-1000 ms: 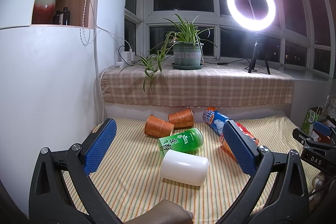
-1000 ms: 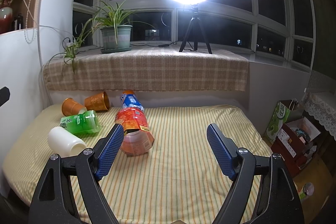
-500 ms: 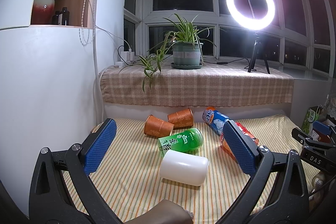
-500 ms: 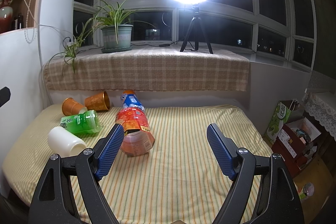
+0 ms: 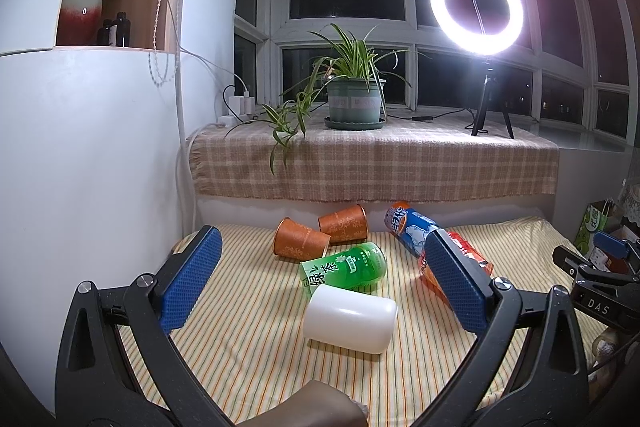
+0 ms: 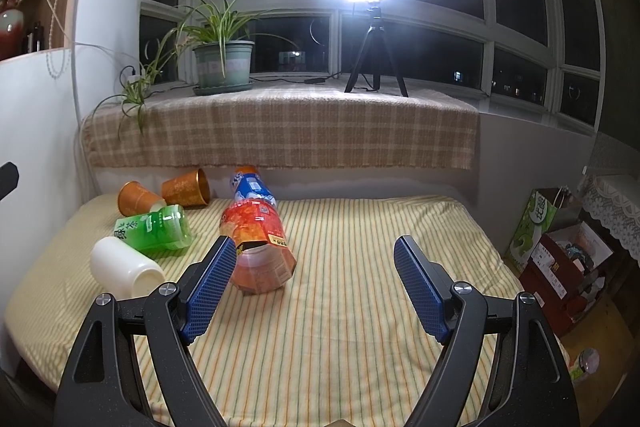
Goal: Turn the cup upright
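Observation:
Several cups lie on their sides on the striped cloth (image 5: pixel 248 343). A white cup (image 5: pixel 350 319) lies nearest, between my left gripper's open jaws and a little ahead of them; it also shows in the right wrist view (image 6: pixel 124 267). Behind it lie a green cup (image 5: pixel 344 267), two orange cups (image 5: pixel 300 239) (image 5: pixel 344 223), a blue cup (image 5: pixel 408 227) and a red-orange cup (image 6: pixel 258 243). My left gripper (image 5: pixel 320 279) is open and empty. My right gripper (image 6: pixel 316 287) is open and empty, with the red-orange cup just ahead of its left finger.
A checked cloth covers the window ledge (image 5: pixel 376 163), which carries a potted plant (image 5: pixel 354 99) and a ring light on a tripod (image 5: pixel 478 11). A white wall (image 5: pixel 88 155) stands at the left. Boxes and bags (image 6: pixel 560 243) sit beyond the right edge of the surface.

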